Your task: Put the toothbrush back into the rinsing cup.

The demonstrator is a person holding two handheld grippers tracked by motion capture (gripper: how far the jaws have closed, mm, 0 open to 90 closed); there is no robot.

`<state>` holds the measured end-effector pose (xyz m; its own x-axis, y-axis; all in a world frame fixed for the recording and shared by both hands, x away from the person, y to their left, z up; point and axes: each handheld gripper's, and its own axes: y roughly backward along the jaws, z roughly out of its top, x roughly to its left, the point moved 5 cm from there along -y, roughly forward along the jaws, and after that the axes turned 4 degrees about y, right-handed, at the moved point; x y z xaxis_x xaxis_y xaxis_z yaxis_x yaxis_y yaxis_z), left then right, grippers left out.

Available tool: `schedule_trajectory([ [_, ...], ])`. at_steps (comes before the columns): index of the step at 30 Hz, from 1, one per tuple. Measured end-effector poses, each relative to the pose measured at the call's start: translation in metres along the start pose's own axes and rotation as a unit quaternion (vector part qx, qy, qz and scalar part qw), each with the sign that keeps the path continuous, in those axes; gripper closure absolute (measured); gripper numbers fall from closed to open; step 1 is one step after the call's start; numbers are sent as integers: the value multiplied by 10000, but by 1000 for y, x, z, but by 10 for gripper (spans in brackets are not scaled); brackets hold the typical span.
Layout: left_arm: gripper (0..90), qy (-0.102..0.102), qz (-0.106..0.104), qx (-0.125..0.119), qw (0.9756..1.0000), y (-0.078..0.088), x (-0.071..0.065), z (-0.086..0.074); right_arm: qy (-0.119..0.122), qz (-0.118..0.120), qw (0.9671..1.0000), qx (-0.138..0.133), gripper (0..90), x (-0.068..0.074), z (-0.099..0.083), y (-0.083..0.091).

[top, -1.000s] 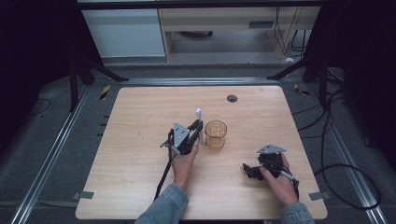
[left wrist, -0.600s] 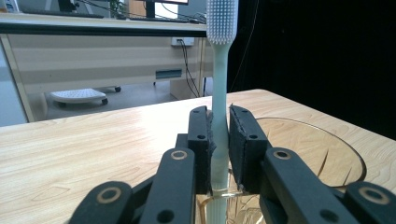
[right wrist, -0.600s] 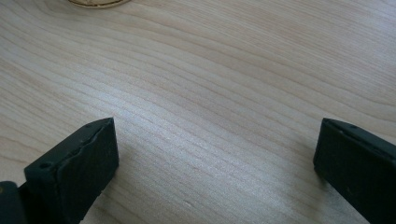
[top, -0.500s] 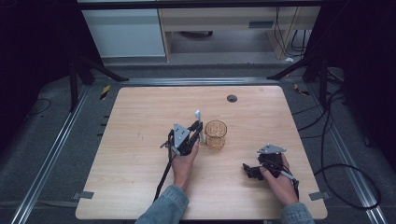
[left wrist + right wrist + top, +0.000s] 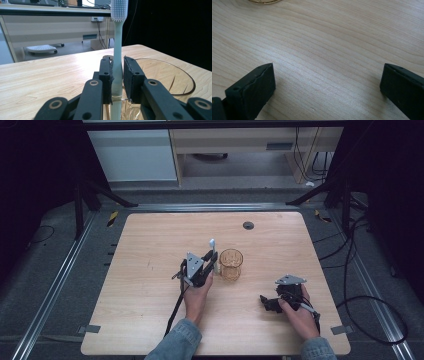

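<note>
Right now my left gripper (image 5: pixel 209 261) has its two black jaws clamped on one toothbrush (image 5: pixel 117 62), and in the left gripper view I can see the ribbed rubber pads pressing the handle from both sides. That brush is pale mint plastic, a slim rounded stem that widens slightly where the pads meet it, and it stands upright with a head of short, stubby white bristles at the top. Low on the handle the surface turns finely ridged. From the high view the brush (image 5: pixel 213 246) rises just beside the one cup (image 5: pixel 231 264) on the table (image 5: pixel 150 240), close to its left side. I cannot tell whether the two touch. That cup is clear amber glass, round and open-mouthed, with a faceted pattern on its wall; in the left gripper view its thin rim curves as a dark arc behind the jaws. My right gripper (image 5: pixel 267 302) sits well apart from the cup, near the front right of the table, with its jaws spread wide and nothing between them. In the right gripper view I count two blunt black pads, matte and slightly notched along the edge, over bare wood. That table is light wood with fine, wavy grain, a smooth sheen and rounded corners. One small dark round disc (image 5: pixel 248 225) lies flat near its far edge. Each gripper carries a grey three-cornered plate, two in all.
</note>
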<state>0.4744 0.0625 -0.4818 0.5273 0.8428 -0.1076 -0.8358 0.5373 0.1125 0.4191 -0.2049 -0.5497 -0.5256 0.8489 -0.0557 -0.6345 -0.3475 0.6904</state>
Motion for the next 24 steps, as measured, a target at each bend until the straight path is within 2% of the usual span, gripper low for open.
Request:
schedule_trajectory([
  [11, 653, -29, 73, 112, 9999, 4, 4, 4, -6, -1, 10000, 4, 4, 0, 0, 0],
  [20, 491, -105, 133, 238, 9996, 8, 9, 9, 0, -1, 10000, -4, 4, 0, 0, 0],
  [24, 426, -156, 83, 357, 9992, 10, 9, 11, -1, 0, 10000, -3, 4, 0, 0, 0],
])
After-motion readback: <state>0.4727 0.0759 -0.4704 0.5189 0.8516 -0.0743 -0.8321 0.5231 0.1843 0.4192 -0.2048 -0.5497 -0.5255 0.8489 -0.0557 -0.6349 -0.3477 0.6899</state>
